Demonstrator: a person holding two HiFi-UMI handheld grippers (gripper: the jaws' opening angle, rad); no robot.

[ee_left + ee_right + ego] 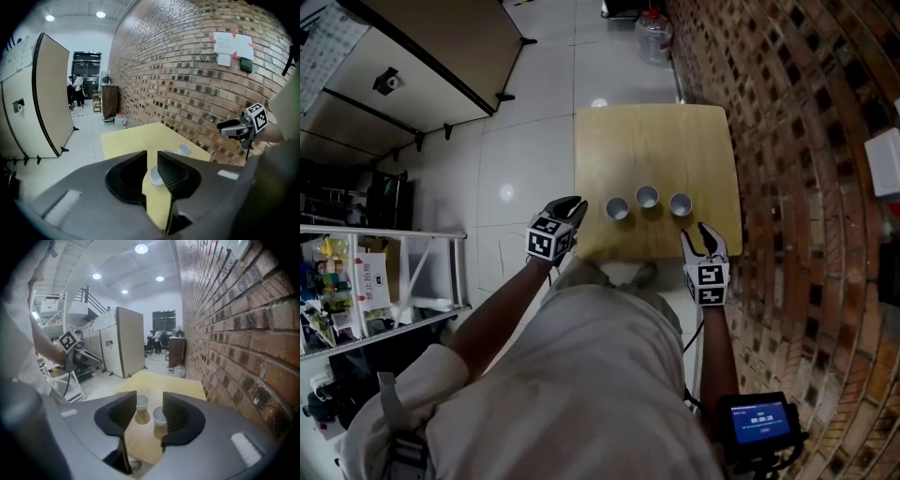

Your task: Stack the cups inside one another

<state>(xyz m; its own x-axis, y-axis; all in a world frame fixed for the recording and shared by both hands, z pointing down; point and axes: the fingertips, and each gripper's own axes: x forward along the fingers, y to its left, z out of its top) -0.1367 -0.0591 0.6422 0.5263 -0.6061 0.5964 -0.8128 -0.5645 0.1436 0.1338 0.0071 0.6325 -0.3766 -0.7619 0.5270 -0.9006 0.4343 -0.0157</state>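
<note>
Bearing three cups (647, 196) — yellow table (652, 141) beside brick wall (787, 141).

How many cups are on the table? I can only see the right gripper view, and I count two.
Observer: Three. The head view shows a left cup, a middle cup and a right cup in a row on the table, none stacked.
Operator: Is the left gripper grabbing one?
Observer: No. In its own view the left gripper has its jaws a little apart with nothing pinched. The left cup stands on the table beyond them.
</note>
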